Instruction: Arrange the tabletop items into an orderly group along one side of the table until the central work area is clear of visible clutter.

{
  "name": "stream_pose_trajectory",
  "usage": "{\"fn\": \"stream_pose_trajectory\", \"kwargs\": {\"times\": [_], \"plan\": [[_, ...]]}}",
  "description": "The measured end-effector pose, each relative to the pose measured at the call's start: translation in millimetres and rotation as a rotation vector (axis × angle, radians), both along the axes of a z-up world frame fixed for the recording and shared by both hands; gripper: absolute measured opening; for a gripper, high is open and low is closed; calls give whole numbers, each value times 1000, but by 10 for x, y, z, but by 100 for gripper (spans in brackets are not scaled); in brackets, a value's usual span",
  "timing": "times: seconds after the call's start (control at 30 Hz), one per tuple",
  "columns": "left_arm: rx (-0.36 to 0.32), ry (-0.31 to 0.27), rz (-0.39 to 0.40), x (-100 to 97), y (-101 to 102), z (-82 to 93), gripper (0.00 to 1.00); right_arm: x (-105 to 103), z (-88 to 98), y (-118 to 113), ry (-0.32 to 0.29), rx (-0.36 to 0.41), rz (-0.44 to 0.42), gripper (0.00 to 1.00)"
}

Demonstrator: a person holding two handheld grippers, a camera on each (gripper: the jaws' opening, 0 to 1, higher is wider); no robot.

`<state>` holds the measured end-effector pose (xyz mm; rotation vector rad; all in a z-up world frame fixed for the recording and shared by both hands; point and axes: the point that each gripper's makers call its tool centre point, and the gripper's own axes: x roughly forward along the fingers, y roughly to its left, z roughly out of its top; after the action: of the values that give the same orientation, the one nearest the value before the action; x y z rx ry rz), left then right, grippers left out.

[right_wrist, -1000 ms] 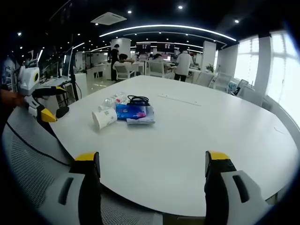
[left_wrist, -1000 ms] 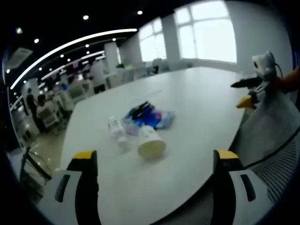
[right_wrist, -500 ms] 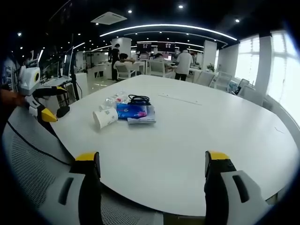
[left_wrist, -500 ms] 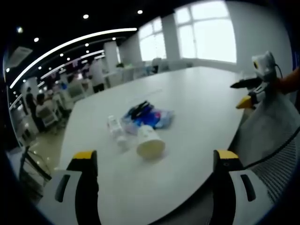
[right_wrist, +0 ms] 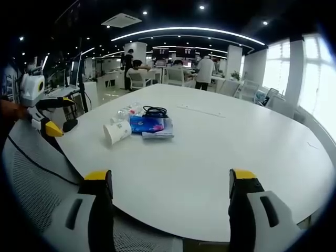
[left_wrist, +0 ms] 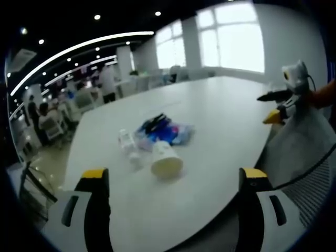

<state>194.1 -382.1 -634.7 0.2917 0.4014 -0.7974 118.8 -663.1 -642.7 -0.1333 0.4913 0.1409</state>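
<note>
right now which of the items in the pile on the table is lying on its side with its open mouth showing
The white paper cup, at the near end of the pile. It lies tipped over, mouth open toward the left hand-held gripper's camera; the clear plastic bottle and blue packet beside it show no opening.

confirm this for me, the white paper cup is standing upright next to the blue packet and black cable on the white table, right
Not quite: the white paper cup lies on its side, its open mouth facing the camera in the left gripper view. The rest holds: it sits next to the blue packet and black cable on the white table.
</note>
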Motion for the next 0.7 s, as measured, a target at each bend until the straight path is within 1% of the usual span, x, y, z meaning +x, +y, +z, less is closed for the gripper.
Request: {"fn": "stream_pose_trajectory", "kwargs": {"times": [0.5,0.7], "plan": [[0,-2,8,12,14,4,100,-7,-8,8,7,-1,5,91],[2,14,-5,-9,0,-15,100,-8,-11,7,9,-3,6,91]]}}
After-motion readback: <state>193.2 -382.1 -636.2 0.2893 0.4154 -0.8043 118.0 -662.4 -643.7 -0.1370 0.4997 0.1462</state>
